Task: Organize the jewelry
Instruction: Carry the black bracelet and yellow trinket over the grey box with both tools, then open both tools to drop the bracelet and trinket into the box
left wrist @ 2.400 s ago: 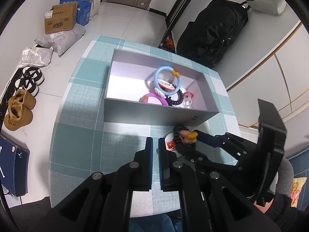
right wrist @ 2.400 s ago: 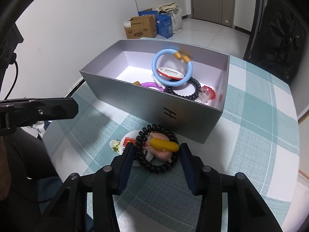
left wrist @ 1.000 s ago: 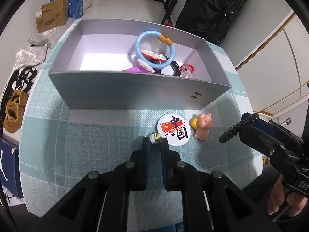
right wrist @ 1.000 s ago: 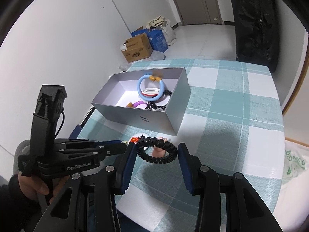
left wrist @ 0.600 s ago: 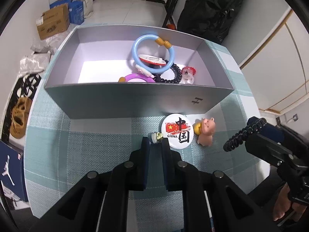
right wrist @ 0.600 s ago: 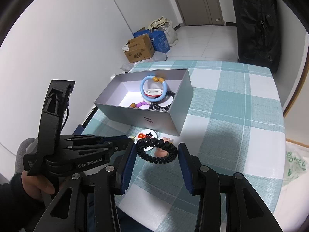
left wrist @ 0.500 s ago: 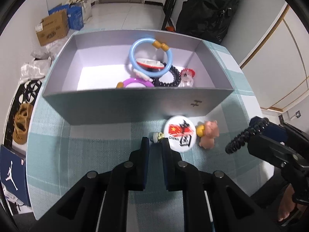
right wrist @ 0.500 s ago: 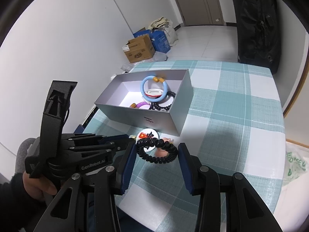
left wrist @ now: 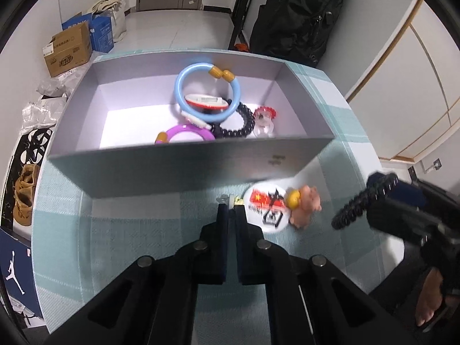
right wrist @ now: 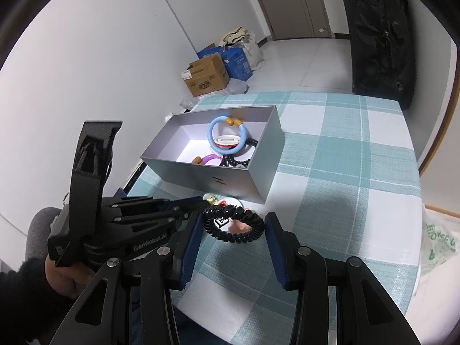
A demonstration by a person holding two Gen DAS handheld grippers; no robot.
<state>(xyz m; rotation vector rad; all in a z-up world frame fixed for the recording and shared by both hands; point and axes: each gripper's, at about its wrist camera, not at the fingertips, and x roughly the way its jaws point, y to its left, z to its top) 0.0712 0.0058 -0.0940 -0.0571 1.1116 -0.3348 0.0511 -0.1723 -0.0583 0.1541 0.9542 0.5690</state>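
Observation:
A grey open box stands on the checked table and holds a blue ring, a purple ring, a black bead bracelet and a red-white piece. My right gripper is shut on a black coil hair tie, held above the table right of the box. My left gripper is shut, its tips at a small pale trinket. A round flag badge and a pink pig figure lie in front of the box.
The table has a teal and white checked cloth. A black bag stands behind it. Cardboard boxes and shoes lie on the floor at the left.
My right gripper lifted the coil hair tie off the pig and badge and carried it right and up. My left gripper moved closer to the box and the trinket.

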